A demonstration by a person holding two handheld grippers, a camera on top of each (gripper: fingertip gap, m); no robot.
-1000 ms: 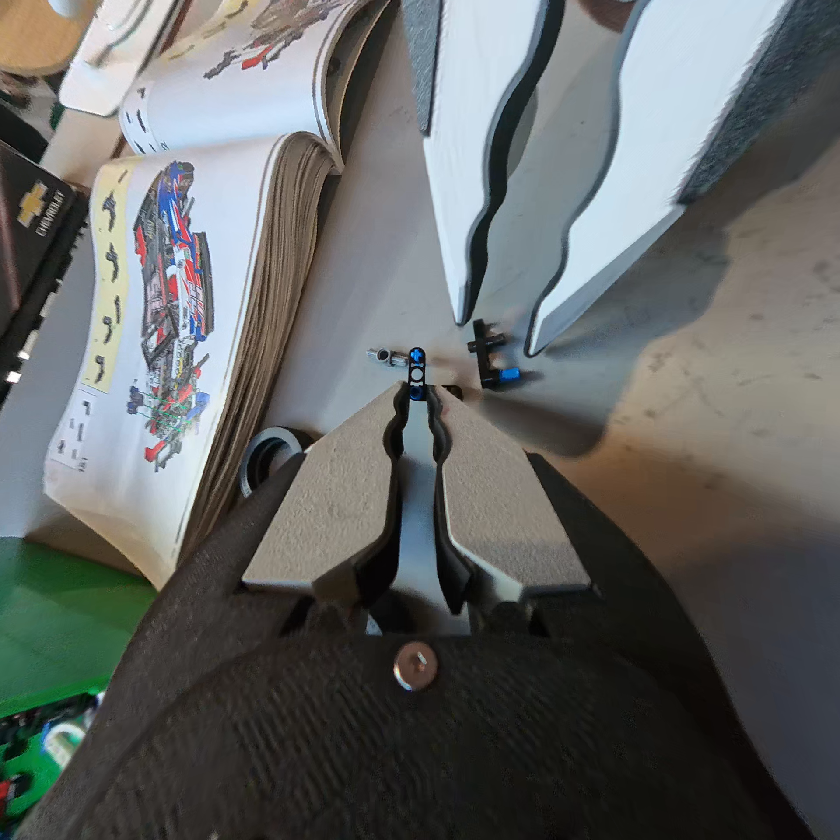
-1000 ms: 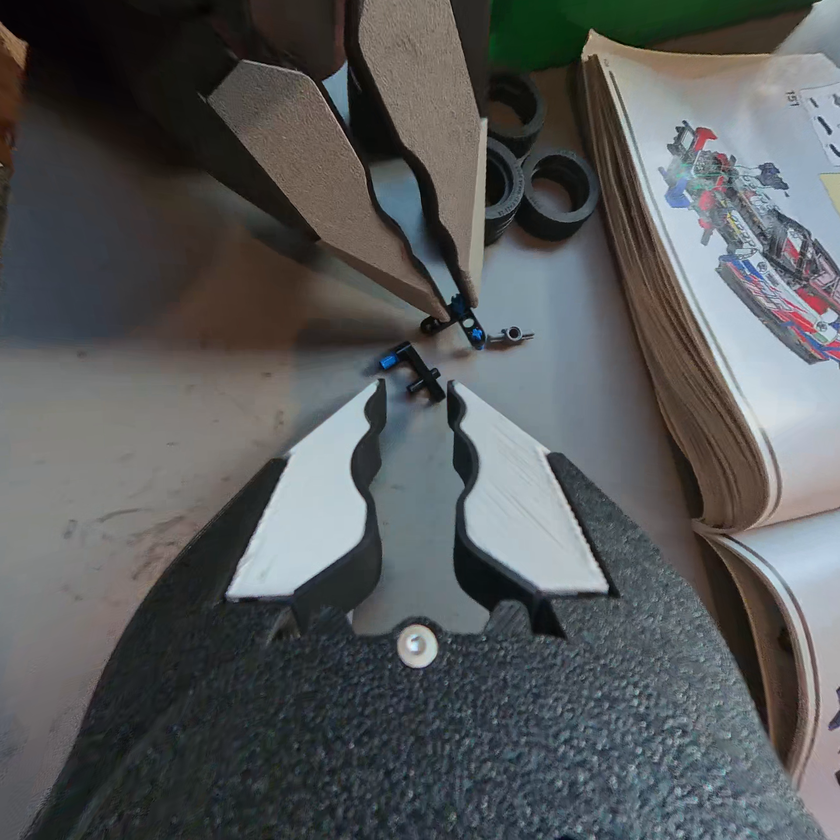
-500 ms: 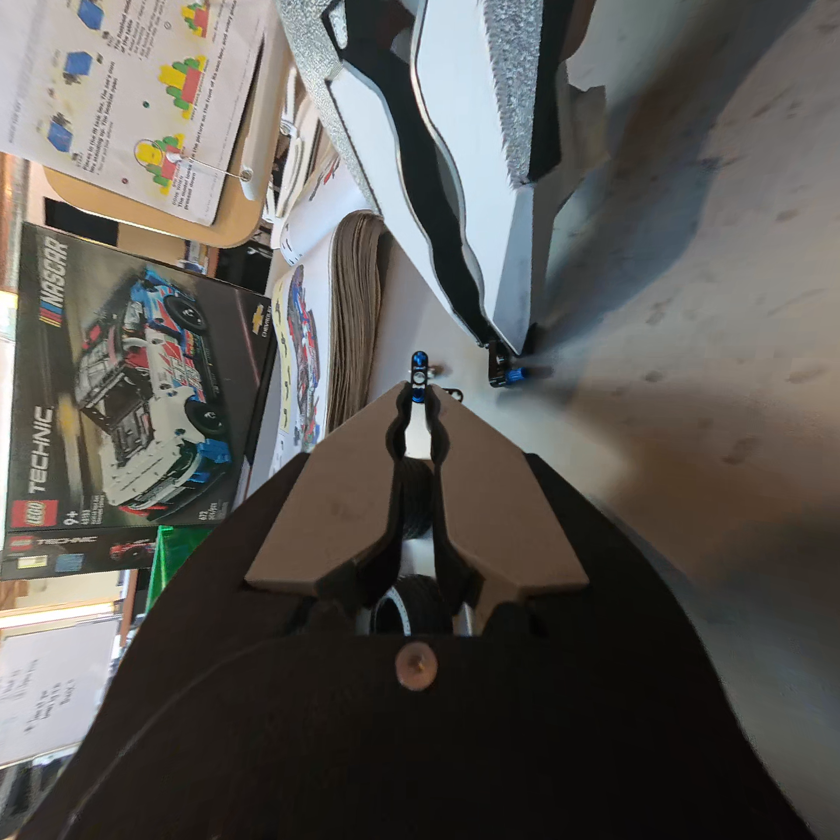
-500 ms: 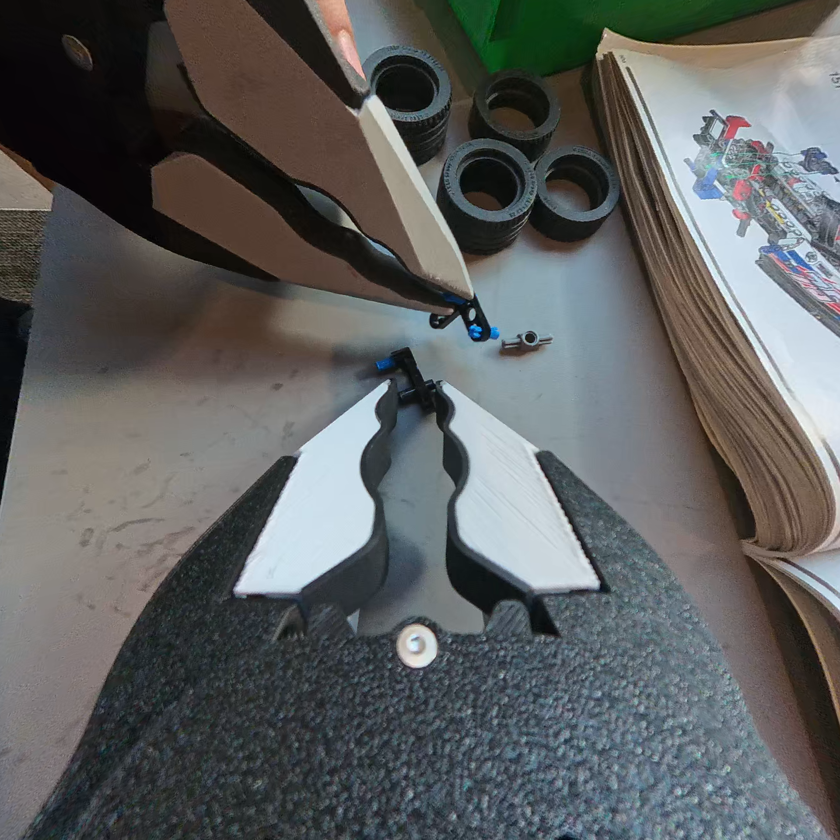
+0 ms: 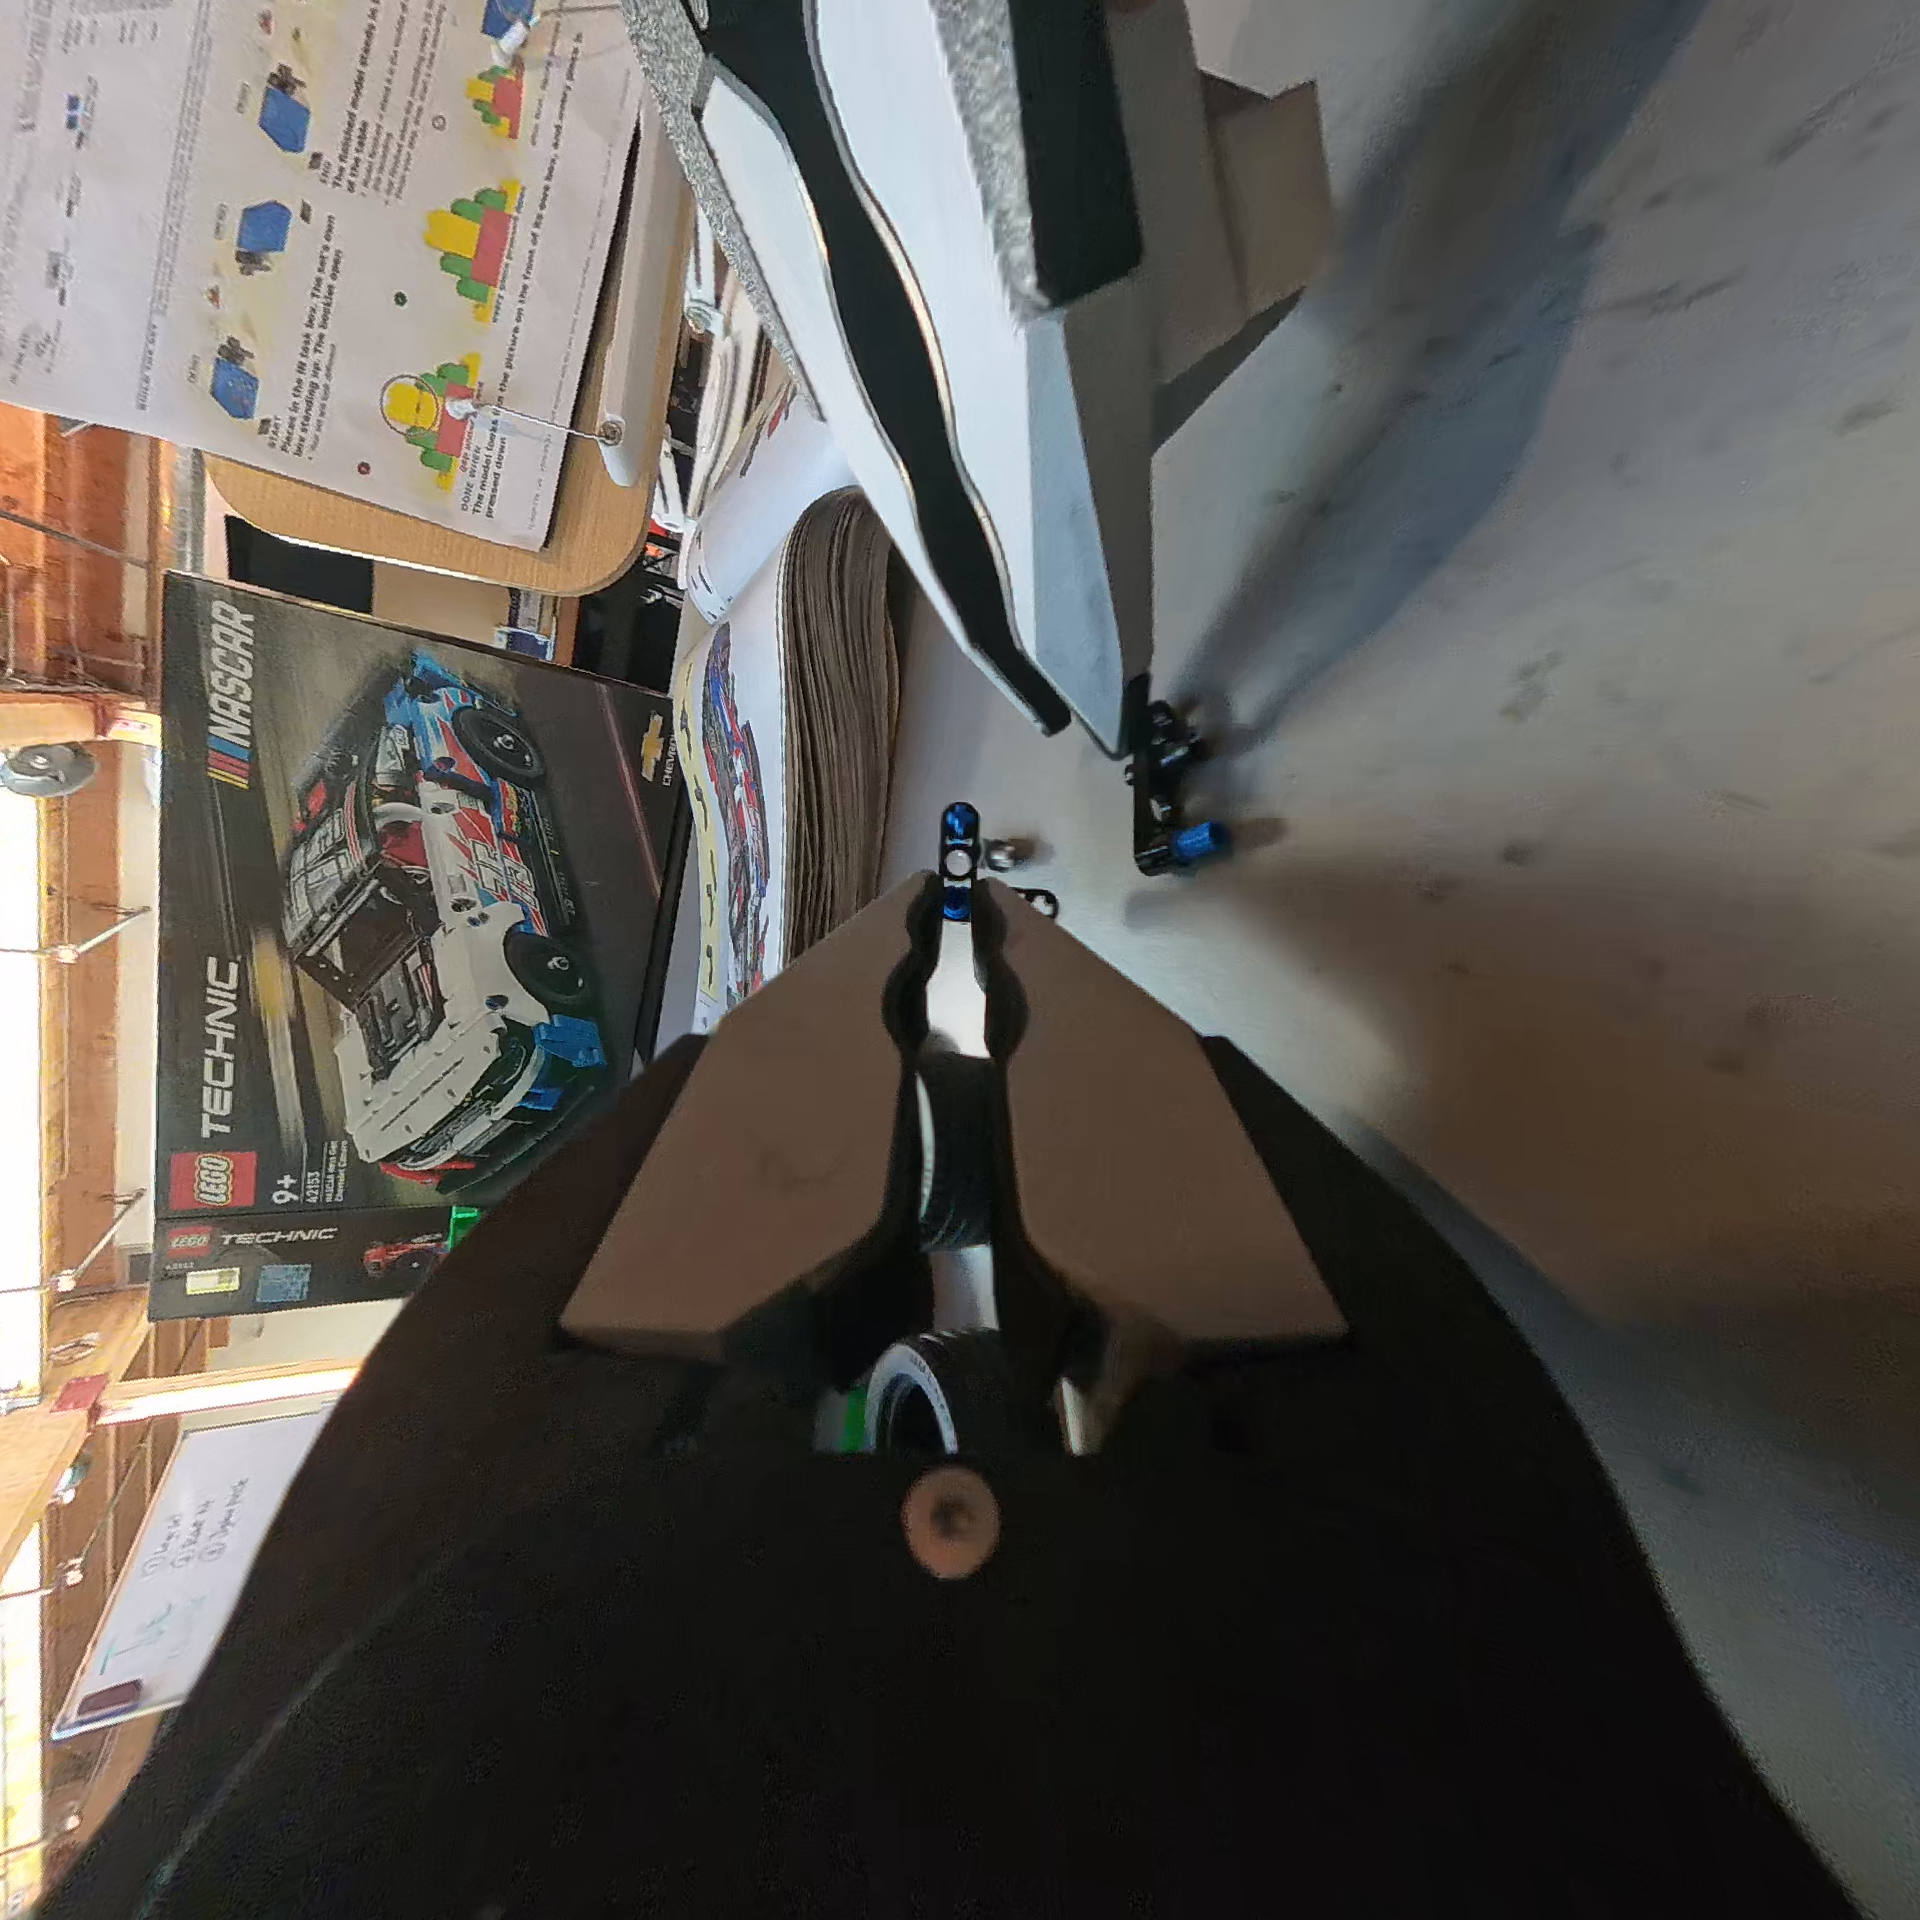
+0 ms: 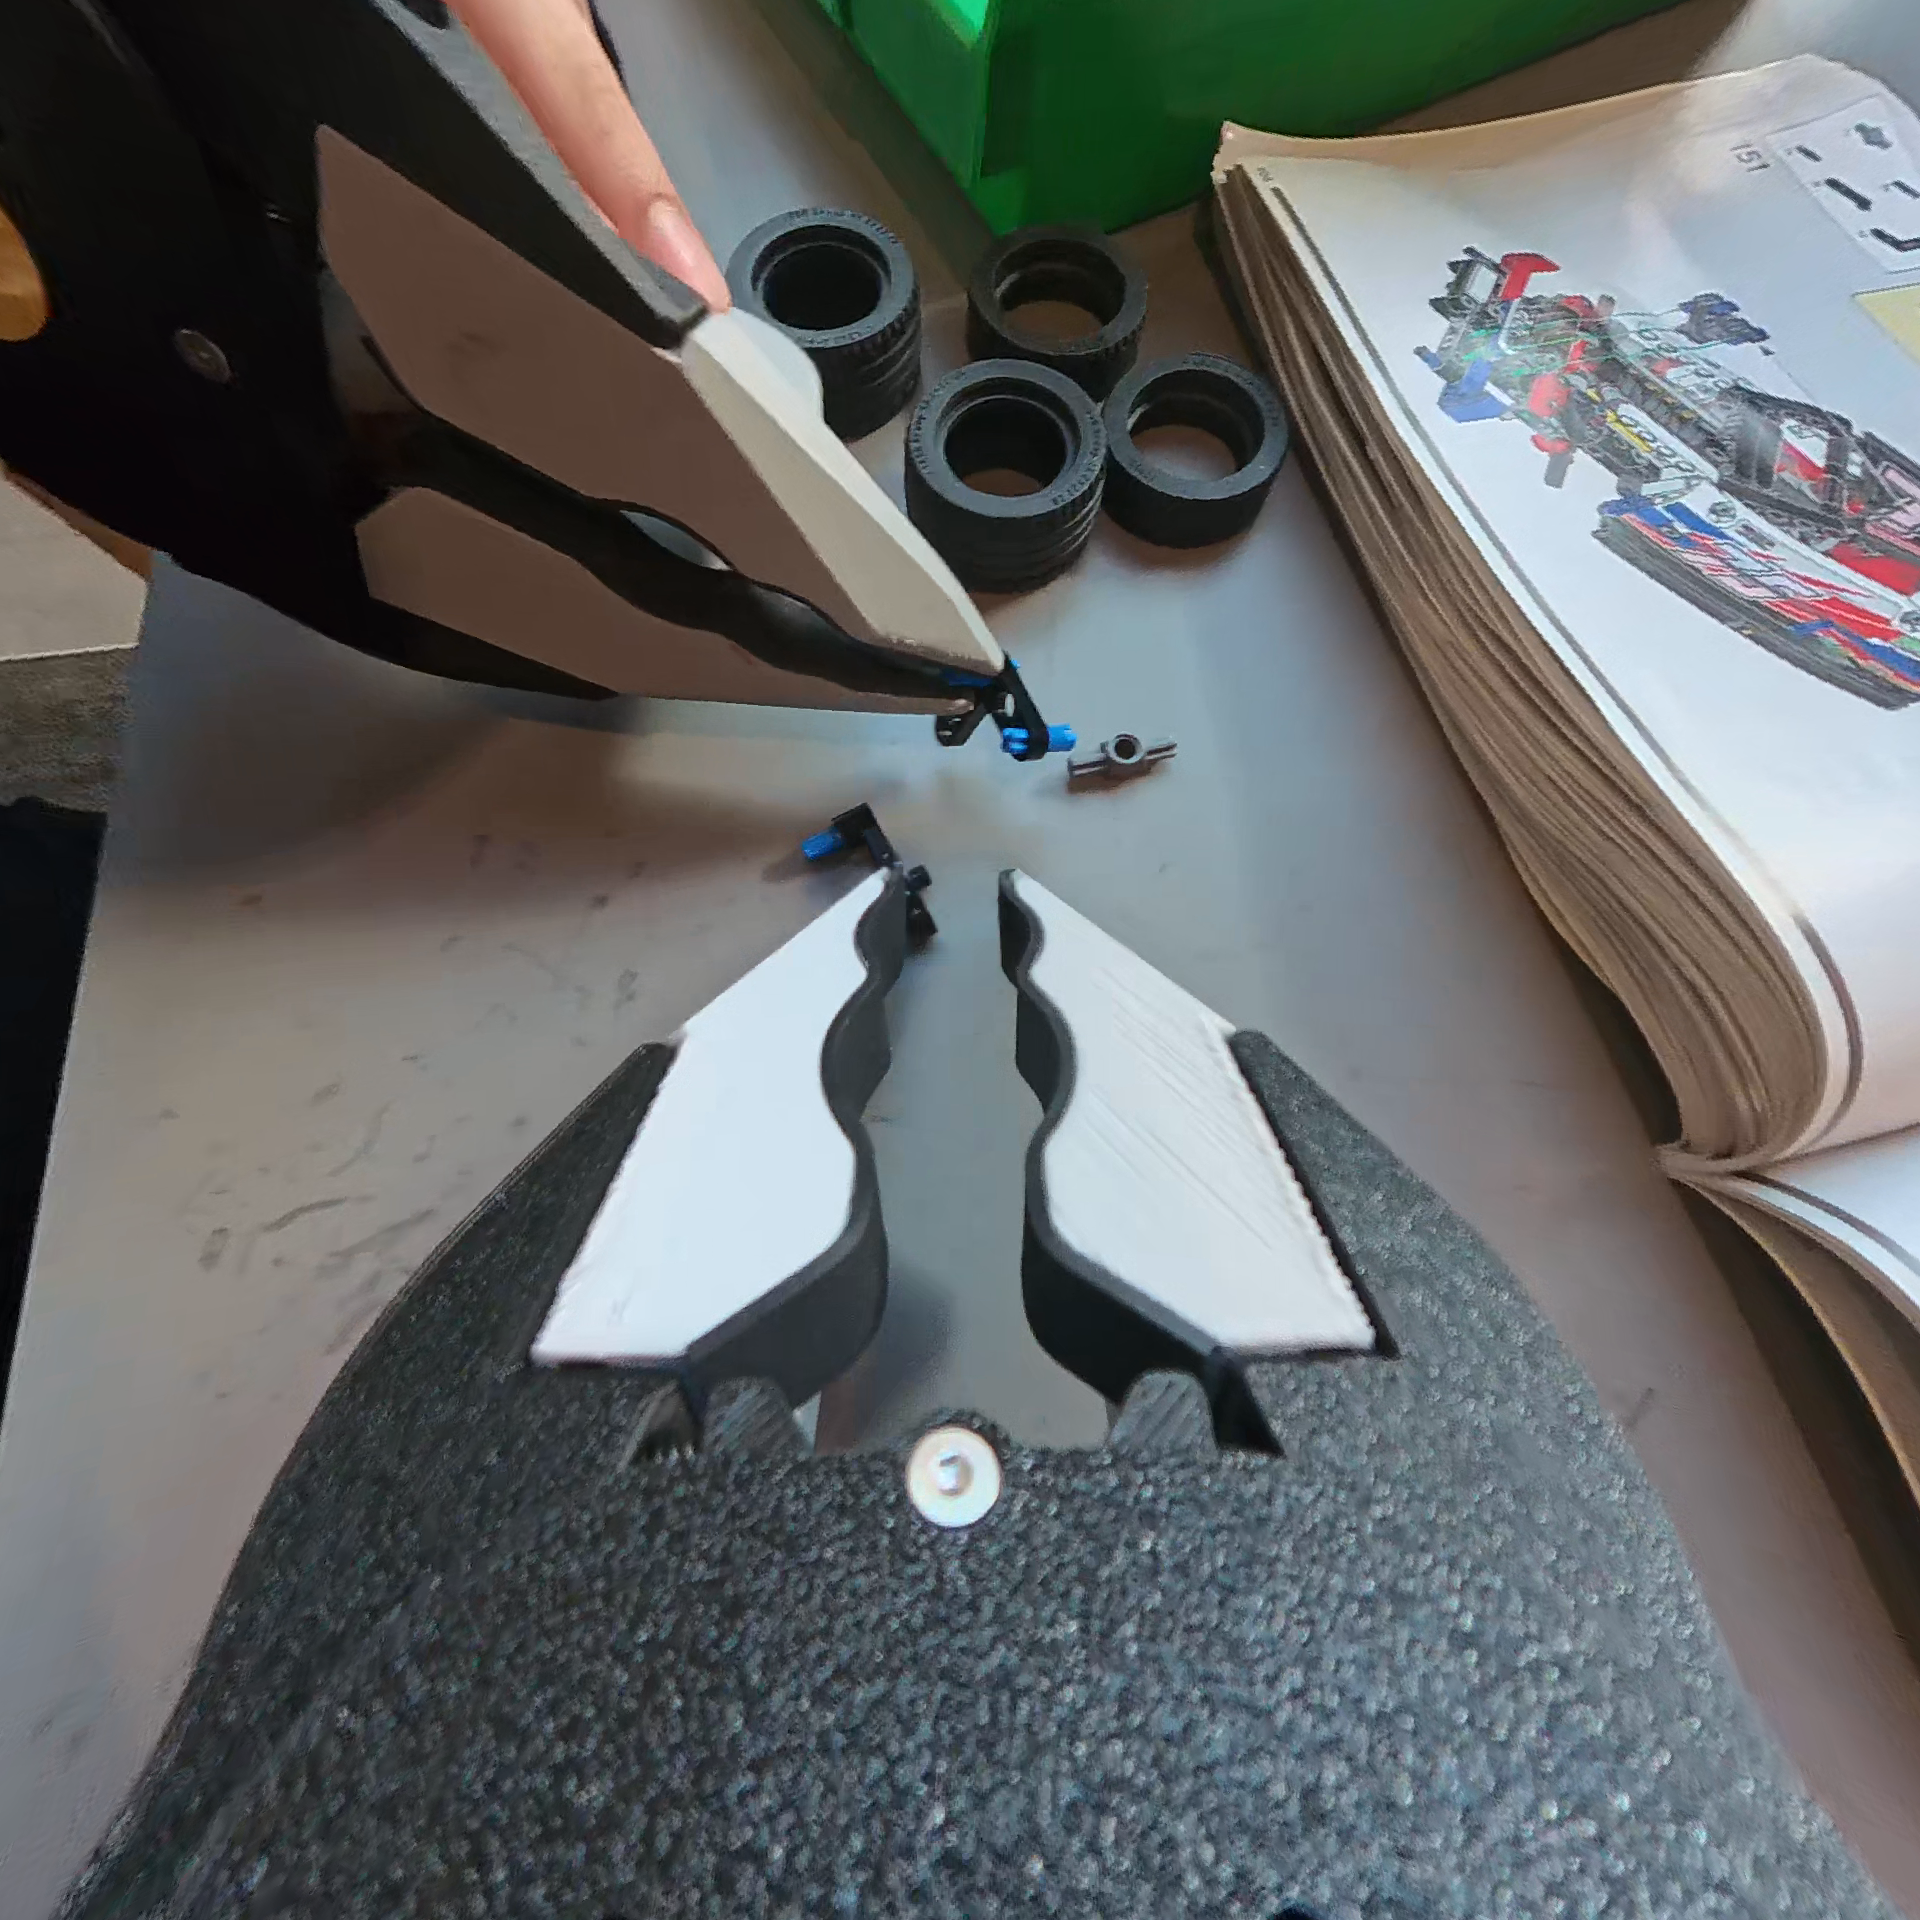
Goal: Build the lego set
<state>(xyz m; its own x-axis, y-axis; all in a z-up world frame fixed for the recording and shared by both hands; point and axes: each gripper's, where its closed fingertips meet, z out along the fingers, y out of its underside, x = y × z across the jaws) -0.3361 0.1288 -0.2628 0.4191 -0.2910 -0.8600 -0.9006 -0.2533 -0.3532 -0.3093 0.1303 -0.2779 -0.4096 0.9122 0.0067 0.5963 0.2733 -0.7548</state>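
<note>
A grey table (image 6: 312, 1039) carries everything, scuffed and partly in shadow. Along its right side lies a thick instruction book (image 6: 1558, 520), open to a page with a colourful race car drawing. Leaning upright past the book, in the left wrist view, is the set's box (image 5: 395, 914) with a car pictured on it. A green bin (image 6: 1091, 94) sits at the far edge of the table, and just in front of it four black tyres (image 6: 1003, 473) cluster together, two touching.

The left gripper (image 6: 971, 686) reaches in from the upper left, a person's finger (image 6: 623, 197) resting on its top. Its jaws are pinched tight on a small black lego beam with blue pins (image 6: 1003, 717), held just above the table. The right gripper (image 6: 951, 894) points at the table with its jaws apart and nothing between them; a second black piece with a blue pin (image 6: 868, 847) lies on the table touching the tip of its left finger. A tiny grey connector (image 6: 1122, 750) lies loose just right of the held beam
</note>
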